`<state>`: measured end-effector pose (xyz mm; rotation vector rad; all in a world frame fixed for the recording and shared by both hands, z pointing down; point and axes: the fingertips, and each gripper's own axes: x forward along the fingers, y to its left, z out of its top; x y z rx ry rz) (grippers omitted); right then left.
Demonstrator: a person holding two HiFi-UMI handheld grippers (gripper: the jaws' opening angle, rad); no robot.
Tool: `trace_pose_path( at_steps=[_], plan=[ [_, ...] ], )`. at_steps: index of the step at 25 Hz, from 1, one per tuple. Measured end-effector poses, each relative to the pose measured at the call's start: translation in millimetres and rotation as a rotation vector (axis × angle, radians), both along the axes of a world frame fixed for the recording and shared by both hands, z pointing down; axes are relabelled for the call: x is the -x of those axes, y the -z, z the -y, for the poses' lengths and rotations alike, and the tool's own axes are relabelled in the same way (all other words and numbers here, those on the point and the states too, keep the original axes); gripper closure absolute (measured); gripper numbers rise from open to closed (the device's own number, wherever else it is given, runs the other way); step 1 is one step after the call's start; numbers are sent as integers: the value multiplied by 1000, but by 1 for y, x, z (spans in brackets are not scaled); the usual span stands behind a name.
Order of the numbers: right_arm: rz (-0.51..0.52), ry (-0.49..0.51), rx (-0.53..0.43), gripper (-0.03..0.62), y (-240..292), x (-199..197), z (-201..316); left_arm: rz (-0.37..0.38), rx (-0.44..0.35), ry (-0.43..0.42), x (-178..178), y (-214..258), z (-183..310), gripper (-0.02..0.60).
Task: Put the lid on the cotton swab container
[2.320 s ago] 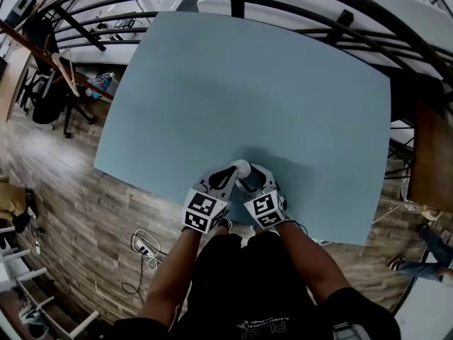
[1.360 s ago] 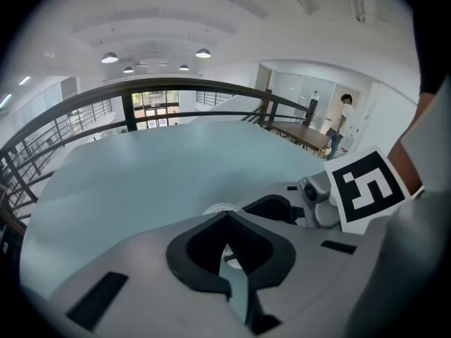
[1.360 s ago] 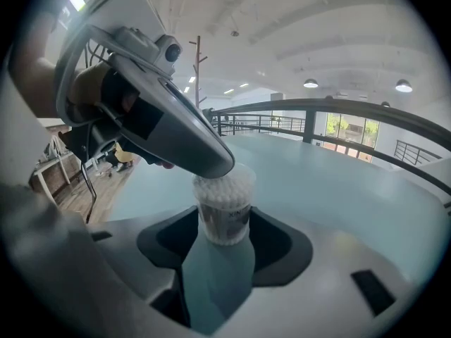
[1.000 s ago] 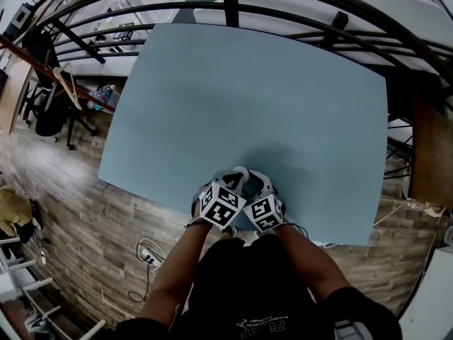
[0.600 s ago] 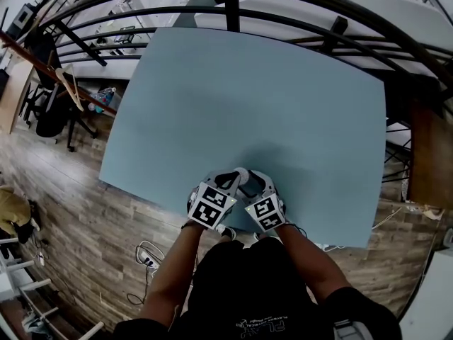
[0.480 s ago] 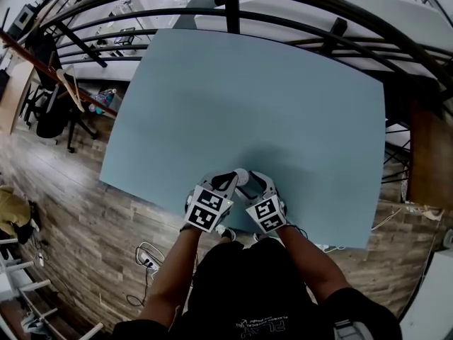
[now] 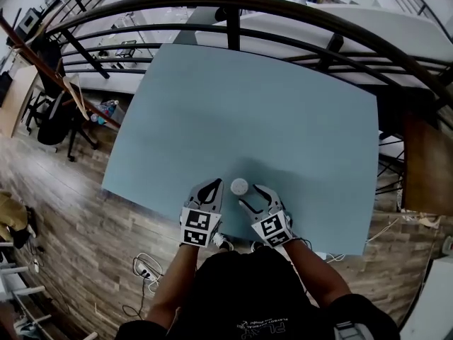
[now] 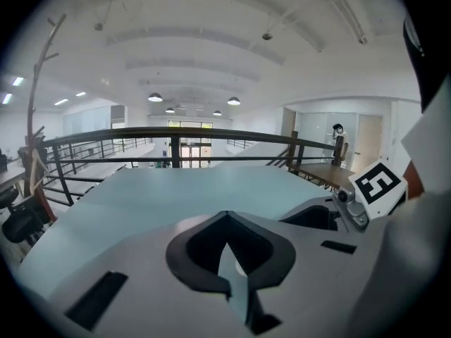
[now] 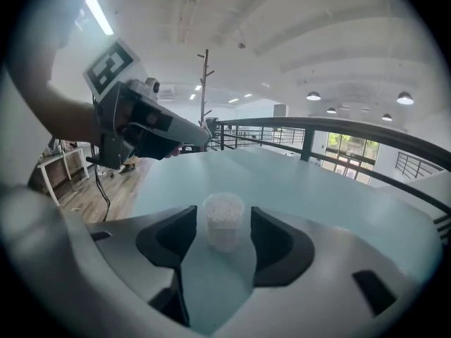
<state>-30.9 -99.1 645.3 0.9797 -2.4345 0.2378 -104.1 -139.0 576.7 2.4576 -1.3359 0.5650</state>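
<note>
A small clear cotton swab container (image 7: pixel 239 186) stands upright near the front edge of the pale blue table (image 7: pixel 269 112), and its white round lid appears to sit on top. My right gripper (image 7: pixel 253 196) is open just right of it. In the right gripper view the container (image 9: pixel 224 227) stands between the two dark pads (image 9: pixel 176 234), with a gap on each side. My left gripper (image 7: pixel 211 186) is just left of the container, with its jaws together and nothing in them. In the left gripper view the pads (image 8: pixel 204 248) meet at the tips.
A black metal railing (image 7: pixel 233 9) runs along the table's far side. Wooden floor (image 7: pixel 78 211) lies to the left with office chairs (image 7: pixel 49 112) and a cable. A brown bench (image 7: pixel 425 161) stands at the right. The person's arms reach in from the near edge.
Both grippers were pressed close round the container; now they have drawn back toward the person and apart. The right jaws have opened and the container stands free.
</note>
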Motion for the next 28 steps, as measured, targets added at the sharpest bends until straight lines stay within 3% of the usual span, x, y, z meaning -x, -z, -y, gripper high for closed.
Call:
trace_pose_path(
  at_steps=[6, 13, 28],
  plan=[
    [38, -48, -45, 440, 45, -1, -1, -66, -21, 73, 11, 7, -16, 572],
    [68, -96, -119, 559, 87, 3, 6, -103, -51, 75, 6, 22, -28, 572],
    [133, -196, -215, 577, 137, -10, 19, -119, -145, 31, 1, 52, -31, 572]
  ],
)
